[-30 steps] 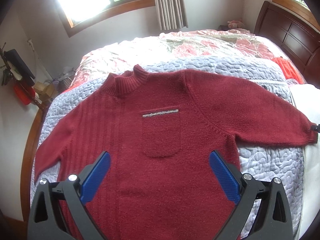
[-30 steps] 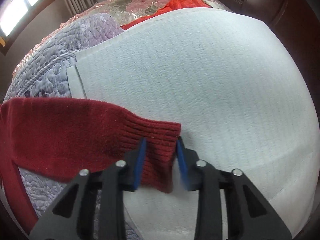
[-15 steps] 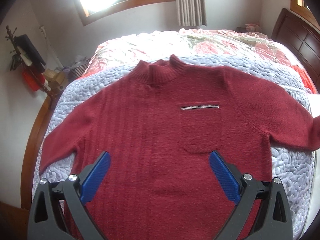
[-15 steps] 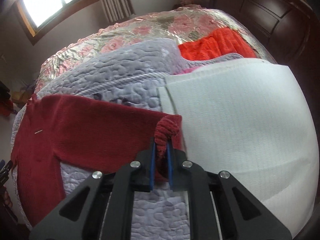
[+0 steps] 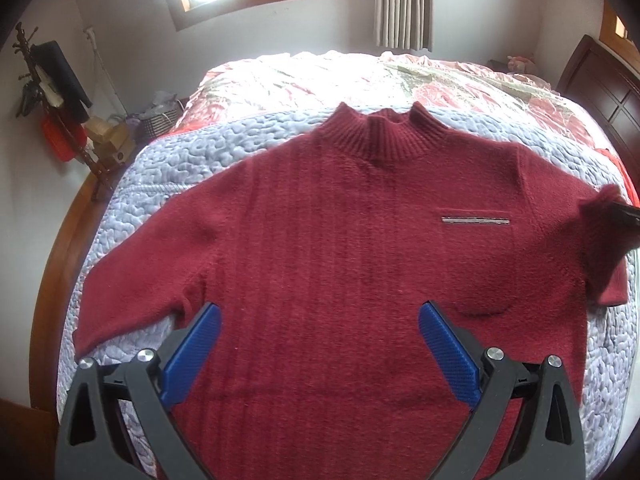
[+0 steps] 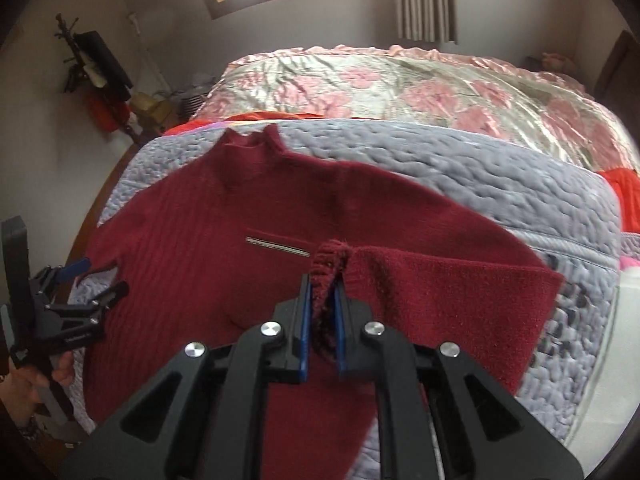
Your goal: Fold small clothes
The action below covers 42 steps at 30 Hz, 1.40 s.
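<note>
right gripper (image 6: 322, 308) clamped on red sweater (image 5: 360, 260) cuff (sleeve lifted over chest), left gripper (image 5: 320, 344) spread wide above hem, grey quilt (image 5: 192, 160) beneath

The left gripper (image 5: 318, 344) hangs with its blue-padded fingers (image 5: 191, 354) spread wide apart, one at 7 o'clock and the other at 5 o'clock of its own view, gripping nothing. In the right wrist view it shows at 9 o'clock, held by a hand (image 6: 24, 390). The right gripper (image 6: 322, 316) has its jaws pinched nearly together on the sleeve cuff (image 6: 330, 268), pointing toward 12 o'clock.
</note>
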Tool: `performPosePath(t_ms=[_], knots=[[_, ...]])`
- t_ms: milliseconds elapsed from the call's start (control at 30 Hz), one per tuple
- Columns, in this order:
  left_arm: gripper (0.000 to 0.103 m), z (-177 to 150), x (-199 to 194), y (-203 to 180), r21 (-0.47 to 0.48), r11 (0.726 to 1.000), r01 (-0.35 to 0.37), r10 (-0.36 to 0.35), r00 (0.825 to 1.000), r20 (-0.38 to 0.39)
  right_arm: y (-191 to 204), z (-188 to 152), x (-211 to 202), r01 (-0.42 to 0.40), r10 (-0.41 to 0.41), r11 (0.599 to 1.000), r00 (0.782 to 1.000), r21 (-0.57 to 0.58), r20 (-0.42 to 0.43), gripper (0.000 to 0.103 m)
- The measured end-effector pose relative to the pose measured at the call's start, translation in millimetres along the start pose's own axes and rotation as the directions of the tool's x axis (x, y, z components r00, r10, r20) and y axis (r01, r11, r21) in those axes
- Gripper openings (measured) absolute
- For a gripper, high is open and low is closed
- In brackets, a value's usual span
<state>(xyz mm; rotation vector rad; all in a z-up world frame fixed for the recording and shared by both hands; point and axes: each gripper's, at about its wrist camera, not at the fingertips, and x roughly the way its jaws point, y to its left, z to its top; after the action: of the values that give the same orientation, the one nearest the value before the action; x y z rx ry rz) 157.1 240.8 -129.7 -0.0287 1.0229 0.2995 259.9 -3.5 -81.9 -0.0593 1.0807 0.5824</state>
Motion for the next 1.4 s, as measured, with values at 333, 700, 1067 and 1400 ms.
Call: performPosePath(t_ms=[333, 700, 1067, 1400], knots=[[0.099, -5.7, 25.0, 11.2, 0.007, 1.0, 0.028, -0.027, 0.999, -0.047, 41.6, 8.7, 78.4, -0.136, 0.145, 0.988, 0.981, 0.075, -0.129, 0.037], [0.099, 9.4, 51.2, -85.5, -0.016, 0.97, 0.242, -0.241, 0.961, -0.138, -40.2, -36.6, -12.2, 0.069, -0.063, 0.99, 0.997, 0.124, -0.048, 0.038], [0.059, 16.5, 87.3, -171.0, -0.019, 0.966, 0.258, -0.255, 0.938, -0.235, -118.6, -110.9, -42.7, 0.137, -0.128, 0.953, 0.99, 0.271, -0.051, 0.039], [0.006, 37.3, 46.4, -145.2, -0.075, 0.931, 0.356, -0.362, 0.927, -0.095, -133.6, -125.5, -50.8, 0.119, -0.114, 0.94, 0.993, 0.321, -0.034, 0.039]])
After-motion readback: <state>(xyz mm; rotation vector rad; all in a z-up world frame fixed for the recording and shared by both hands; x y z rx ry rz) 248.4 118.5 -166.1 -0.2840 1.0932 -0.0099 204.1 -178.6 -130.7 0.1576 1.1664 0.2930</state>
